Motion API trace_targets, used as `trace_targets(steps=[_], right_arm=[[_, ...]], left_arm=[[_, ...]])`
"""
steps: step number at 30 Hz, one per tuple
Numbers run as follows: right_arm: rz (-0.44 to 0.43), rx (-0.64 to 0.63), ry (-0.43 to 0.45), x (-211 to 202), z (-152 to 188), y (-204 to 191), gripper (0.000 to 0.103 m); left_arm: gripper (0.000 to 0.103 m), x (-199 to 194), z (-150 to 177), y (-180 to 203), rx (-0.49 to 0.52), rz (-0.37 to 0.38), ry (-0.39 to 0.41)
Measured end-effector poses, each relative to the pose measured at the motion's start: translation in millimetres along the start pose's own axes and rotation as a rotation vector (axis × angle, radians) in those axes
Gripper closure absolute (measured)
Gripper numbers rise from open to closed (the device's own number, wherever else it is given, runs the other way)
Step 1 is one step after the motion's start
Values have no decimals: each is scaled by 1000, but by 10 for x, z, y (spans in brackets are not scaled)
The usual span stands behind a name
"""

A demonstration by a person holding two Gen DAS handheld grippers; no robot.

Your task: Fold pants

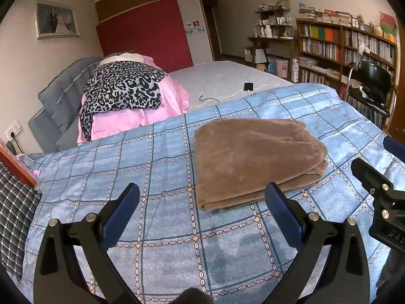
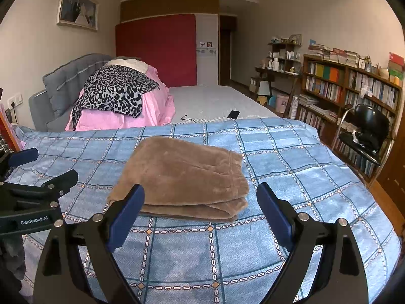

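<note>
Folded brown pants on the checked bedspread, my jaws empty.

On my left gripper [image 2: 38, 167] I read "GenRobot.AI"; its jaws gape wide over the quilted blue bedspread [image 1: 157, 228]. The plush, fleecy pants [image 2: 182, 174] lie folded in a thick rectangle, between my blue pads. My right gripper [image 2: 200, 202] hangs open too, touching nothing.
</note>
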State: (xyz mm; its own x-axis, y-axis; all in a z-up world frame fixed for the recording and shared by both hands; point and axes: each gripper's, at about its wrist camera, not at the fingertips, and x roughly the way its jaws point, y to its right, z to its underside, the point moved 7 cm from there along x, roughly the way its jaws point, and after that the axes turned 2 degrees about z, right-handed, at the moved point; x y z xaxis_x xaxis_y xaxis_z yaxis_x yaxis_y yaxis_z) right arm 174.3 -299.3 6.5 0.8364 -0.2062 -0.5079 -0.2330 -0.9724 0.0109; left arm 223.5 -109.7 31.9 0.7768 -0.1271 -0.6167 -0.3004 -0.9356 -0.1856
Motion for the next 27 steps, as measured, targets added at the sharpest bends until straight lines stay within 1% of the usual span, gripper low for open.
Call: trace_targets(steps=[16, 22, 25, 27], right_arm=[[1, 2, -1, 3, 16, 9, 14], [3, 6, -4, 12, 34, 10, 14], [7, 14, -15, 47, 100, 12, 14], [12, 21, -27, 74, 157, 26, 14]], left_arm=[[3, 30, 14, 42, 4, 8, -4], [3, -20, 35, 106, 49, 4, 41], [3, 10, 62, 96, 38, 21, 24], [3, 103, 147, 21, -3, 30, -25]])
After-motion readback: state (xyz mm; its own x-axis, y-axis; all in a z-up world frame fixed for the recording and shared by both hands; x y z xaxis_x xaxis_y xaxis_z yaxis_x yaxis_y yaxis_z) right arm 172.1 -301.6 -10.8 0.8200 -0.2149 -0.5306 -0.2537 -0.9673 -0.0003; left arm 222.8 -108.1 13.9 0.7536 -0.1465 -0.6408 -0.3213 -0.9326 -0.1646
